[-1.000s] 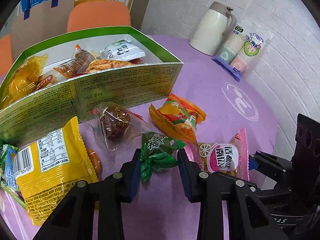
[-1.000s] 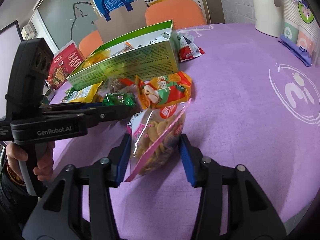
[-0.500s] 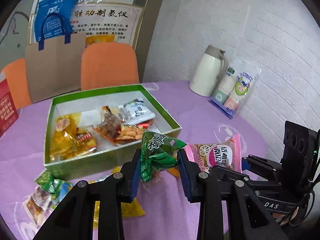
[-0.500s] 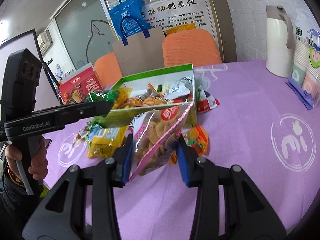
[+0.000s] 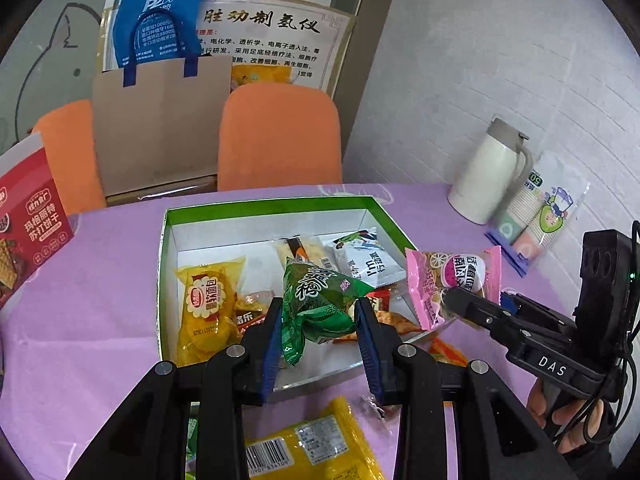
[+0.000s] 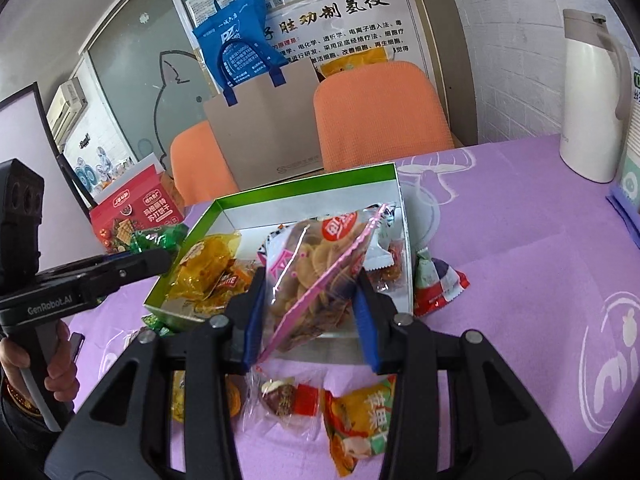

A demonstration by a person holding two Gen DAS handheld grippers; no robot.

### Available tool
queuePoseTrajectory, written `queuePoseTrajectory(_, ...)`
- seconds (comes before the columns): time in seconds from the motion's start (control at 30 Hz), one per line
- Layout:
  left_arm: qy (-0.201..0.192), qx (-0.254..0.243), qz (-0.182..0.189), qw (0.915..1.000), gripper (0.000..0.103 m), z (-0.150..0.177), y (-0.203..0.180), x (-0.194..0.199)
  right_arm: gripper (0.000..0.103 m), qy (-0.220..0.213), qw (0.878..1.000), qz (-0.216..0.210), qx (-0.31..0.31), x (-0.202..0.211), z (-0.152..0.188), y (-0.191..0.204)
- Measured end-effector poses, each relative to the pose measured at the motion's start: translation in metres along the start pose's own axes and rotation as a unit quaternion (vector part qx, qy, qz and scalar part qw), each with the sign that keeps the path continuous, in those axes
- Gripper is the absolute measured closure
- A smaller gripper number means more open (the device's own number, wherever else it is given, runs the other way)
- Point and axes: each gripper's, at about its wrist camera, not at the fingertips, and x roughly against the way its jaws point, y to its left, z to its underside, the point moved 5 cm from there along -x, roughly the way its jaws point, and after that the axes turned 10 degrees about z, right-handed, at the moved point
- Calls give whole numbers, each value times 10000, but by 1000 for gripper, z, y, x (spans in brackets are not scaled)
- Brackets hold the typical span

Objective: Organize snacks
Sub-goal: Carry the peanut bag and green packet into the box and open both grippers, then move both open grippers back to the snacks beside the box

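A round table covered with a purple cloth (image 5: 100, 320) is shown from two gripper-mounted cameras. An open green box (image 5: 272, 204) with a white interior is set on it. Several wrapped snacks are seen inside: a yellow packet (image 5: 208, 312) at the left, a white sachet (image 5: 368, 260) toward the right, and smaller wrappers between them.

Beyond the table, two orange chairs (image 5: 280, 136) are placed, with a brown paper bag (image 5: 160, 120) with blue handles between them and a poster with Chinese text behind. A white thermos jug (image 5: 486, 184) and a sleeve of paper cups (image 5: 536, 216) are seen near the white brick wall. A red biscuit box (image 5: 28, 216) is stood at the table's left edge.

Loose snacks are left on the cloth in front of the box: a yellow barcode packet (image 5: 312, 444), a clear-wrapped brown sweet (image 6: 286, 398), and an orange packet (image 6: 360, 420). A red and white packet (image 6: 436, 280) lies against the box's right wall.

The left gripper (image 5: 318, 338) is closed on a green snack packet (image 5: 316, 300), which is held above the near part of the box. The right gripper (image 6: 308, 316) is clamped on a pink bag of round crackers (image 6: 320, 272), which is tilted and held over the box's near right corner. Each gripper is carried by a hand (image 5: 572, 420), and the two held packets are close beside one another.
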Motion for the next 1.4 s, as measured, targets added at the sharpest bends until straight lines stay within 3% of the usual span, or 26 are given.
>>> queuePoseTrajectory(0.2, 149, 37, -55, 9999, 67, -7, 16, -23, 59, 115, 9998, -138, 48, -36, -13, 11)
queuePoseTrajectory(0.27, 191, 44, -93, 9998, 63, -7, 21, -31, 51, 216, 9995, -45, 231, -51, -11, 16)
queuePoseTrajectory(0.3, 177, 66, -108, 9998, 49, -7, 23, -33, 47, 223, 9991, 73, 359, -55, -10, 17)
queuePoseTrajectory(0.33, 153, 112, -148, 9997, 23, -6, 26, -35, 33, 168, 9979, 284, 549, -57, -8, 18)
queuePoseTrajectory(0.37, 65, 190, -254, 9995, 13, -5, 30, -33, 20, 50, 9966, 463, 675, -55, -7, 18)
queuePoseTrajectory(0.4, -110, 250, -350, 9990, 6, -5, 33, -29, 17, -104, 9956, 549, 758, -52, -7, 17)
queuePoseTrajectory(0.47, -352, 351, -359, 9981, 5, -4, 39, -23, 12, -331, 9940, 530, 894, -43, -5, 16)
queuePoseTrajectory(0.6, -295, 581, -422, 9970, 5, -2, 49, -23, 9, -178, 9954, 511, 796, -40, 0, 9)
queuePoseTrajectory(1.0, -548, 284, -770, 9951, 5, 16, 17, 32, 8, -492, 9964, 240, 641, 29, 8, 27)
queuePoseTrajectory(1.4, -720, 149, -1168, 9904, 5, 71, -11, 97, 6, -774, 9961, -16, 432, 103, 41, 40)
